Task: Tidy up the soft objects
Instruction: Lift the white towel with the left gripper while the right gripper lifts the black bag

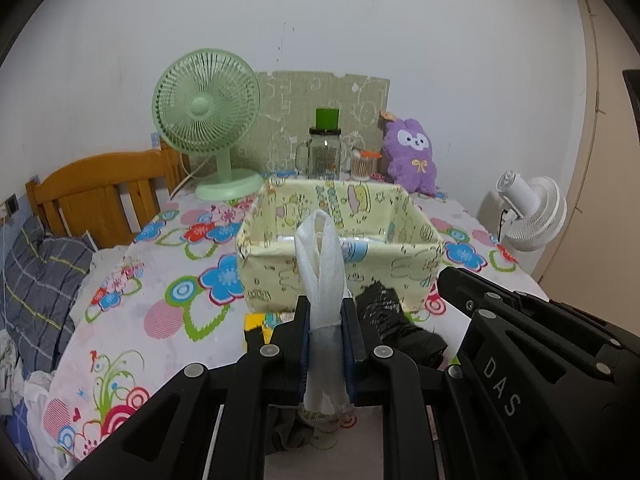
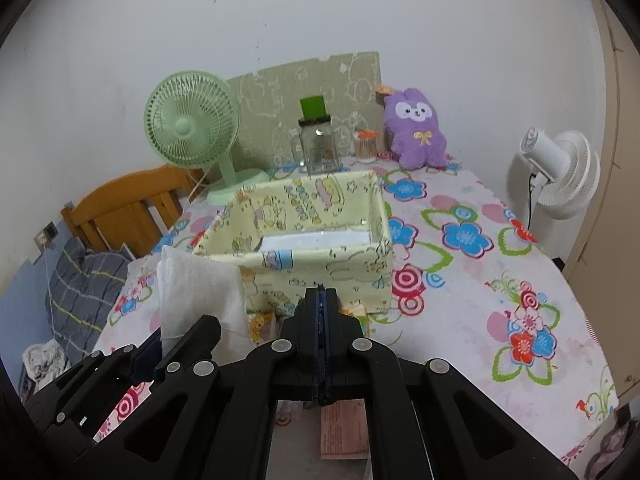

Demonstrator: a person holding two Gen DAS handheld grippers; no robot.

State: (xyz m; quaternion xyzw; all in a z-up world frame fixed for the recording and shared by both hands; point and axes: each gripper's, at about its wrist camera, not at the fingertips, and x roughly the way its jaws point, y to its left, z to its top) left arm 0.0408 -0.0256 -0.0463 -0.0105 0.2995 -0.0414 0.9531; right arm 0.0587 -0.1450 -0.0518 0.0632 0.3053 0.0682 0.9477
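My left gripper (image 1: 325,312) is shut on a folded white cloth (image 1: 322,264), held upright just in front of the pale yellow fabric basket (image 1: 280,276). The cloth also shows in the right wrist view (image 2: 196,284), left of the basket (image 2: 348,276). My right gripper (image 2: 321,294) is shut with its jaws pressed together; a thin dark scrap seems pinched between them. It shows in the left wrist view with a black crumpled item (image 1: 384,312) at its tip. A purple plush toy (image 1: 410,156) sits at the table's back.
A green desk fan (image 1: 206,120), a glass jar with a green lid (image 1: 325,152) and a cotton-swab holder (image 1: 364,164) stand behind the basket. A white fan (image 1: 532,212) is off the table's right edge. A wooden bed and pillow (image 1: 36,280) lie left.
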